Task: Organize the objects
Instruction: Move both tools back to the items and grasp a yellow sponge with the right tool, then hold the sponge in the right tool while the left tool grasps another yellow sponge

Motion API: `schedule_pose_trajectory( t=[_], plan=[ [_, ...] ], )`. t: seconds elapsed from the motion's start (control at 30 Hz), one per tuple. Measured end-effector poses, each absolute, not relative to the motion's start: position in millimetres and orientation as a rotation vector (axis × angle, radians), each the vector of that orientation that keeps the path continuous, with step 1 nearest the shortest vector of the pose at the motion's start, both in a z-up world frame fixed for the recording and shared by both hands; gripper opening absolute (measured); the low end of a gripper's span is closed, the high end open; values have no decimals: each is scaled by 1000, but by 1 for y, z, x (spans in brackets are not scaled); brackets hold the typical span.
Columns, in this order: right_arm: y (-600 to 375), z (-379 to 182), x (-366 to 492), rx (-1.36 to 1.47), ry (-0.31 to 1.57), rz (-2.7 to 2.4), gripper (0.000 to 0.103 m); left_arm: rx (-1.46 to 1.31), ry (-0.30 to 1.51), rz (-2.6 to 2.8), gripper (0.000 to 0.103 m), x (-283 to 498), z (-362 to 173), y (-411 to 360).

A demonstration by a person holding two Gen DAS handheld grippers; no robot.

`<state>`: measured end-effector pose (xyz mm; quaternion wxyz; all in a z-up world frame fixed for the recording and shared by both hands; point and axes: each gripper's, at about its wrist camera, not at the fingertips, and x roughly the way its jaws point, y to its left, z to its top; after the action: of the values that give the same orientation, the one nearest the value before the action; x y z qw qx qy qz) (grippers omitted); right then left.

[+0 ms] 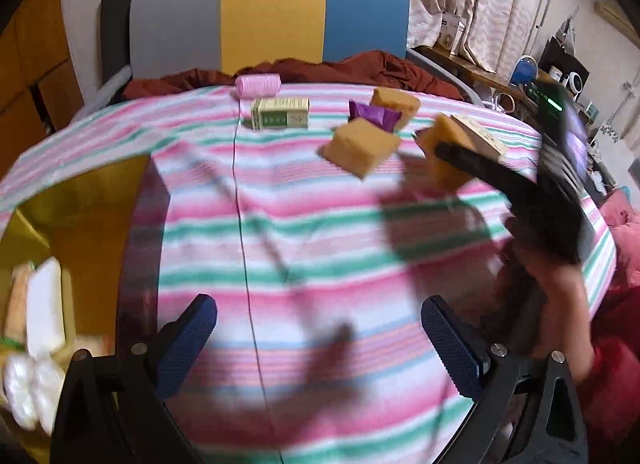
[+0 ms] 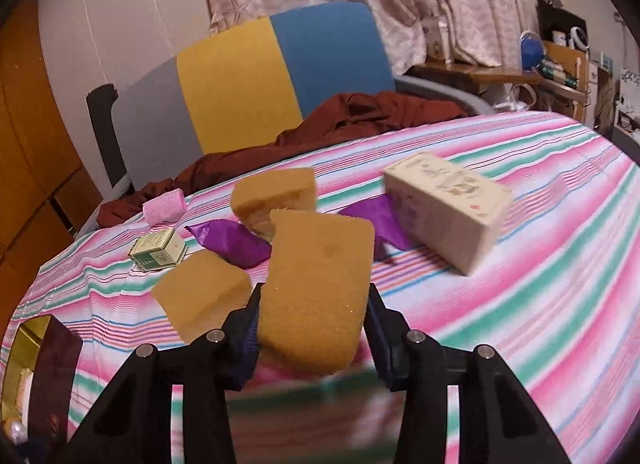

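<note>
**Sponge gripped, box waiting on the left**

The right gripper (image 2: 312, 328) is closed on a yellow sponge block (image 2: 320, 288), its pads pressing the block's two sides; in the right wrist view the block stands tilted between the jaws and seems to be clear of the striped bedspread (image 2: 540, 304). The step in hand looks like the pick-up of one loose item for sorting. The left gripper (image 1: 320, 344) is open and holds nothing, hanging over bare striped cloth.

The likely goal is the gold-lined box (image 1: 80, 224) at the left edge of the bed, which already holds some pale wrapped items (image 1: 40, 316). The next move, as I judge it, calls for carrying the block leftward across the bed and letting go over the box, with the grip firm enough that the soft foam does not slip out.

Around the held block lie a second sponge (image 2: 204, 292) just beside it on the left, a third sponge (image 2: 276, 196) behind, a purple wrapper (image 2: 236, 244) between them, a cream carton (image 2: 448, 216) to the right, a small green-and-white box (image 2: 158, 250) and a pink roll (image 2: 166, 202) further back. The second sponge sits closest to the leftward path and could be nudged. The open left gripper is also between the block and the box, so it may need to give way.
</note>
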<state>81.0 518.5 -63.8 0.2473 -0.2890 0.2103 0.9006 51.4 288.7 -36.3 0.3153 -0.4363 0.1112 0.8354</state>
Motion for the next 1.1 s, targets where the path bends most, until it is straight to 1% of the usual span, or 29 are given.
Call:
schedule_pose_trajectory(
  t=[0.1,0.27,0.4,0.53,0.67,0.77,0.83,0.9,0.93,1.0,1.07,1.1],
  plan=[
    [516,-60,99,-741,555,2442,46,-1098,319,2217,103,34,-32,308],
    [513,-61,115,-720,540,2428,46,-1130,384,2179,103,0,-40,349],
    [518,-64,123,-699,583,2407,46,-1041,468,2134,103,-16,-45,385],
    [526,-70,129,-688,651,2382,46,-990,511,2118,103,-33,-54,411],
    [531,-73,134,-668,691,2371,46,-1011,565,2113,103,-48,-67,429],
    [532,-74,136,-656,712,2370,46,-1018,550,2104,102,-52,-75,433],
    [534,-75,136,-660,724,2367,46,-987,572,2101,97,-49,-78,434],
    [535,-76,136,-665,734,2363,46,-955,615,2081,83,-42,-83,440],
    [536,-77,136,-667,739,2363,46,-943,616,2072,80,-40,-84,441],
    [537,-78,137,-664,749,2362,46,-920,581,2063,70,-38,-84,440],
    [538,-79,138,-660,760,2360,46,-922,540,2068,69,-39,-85,437],
    [538,-79,138,-661,763,2358,46,-913,531,2074,66,-38,-85,434]
  ],
)
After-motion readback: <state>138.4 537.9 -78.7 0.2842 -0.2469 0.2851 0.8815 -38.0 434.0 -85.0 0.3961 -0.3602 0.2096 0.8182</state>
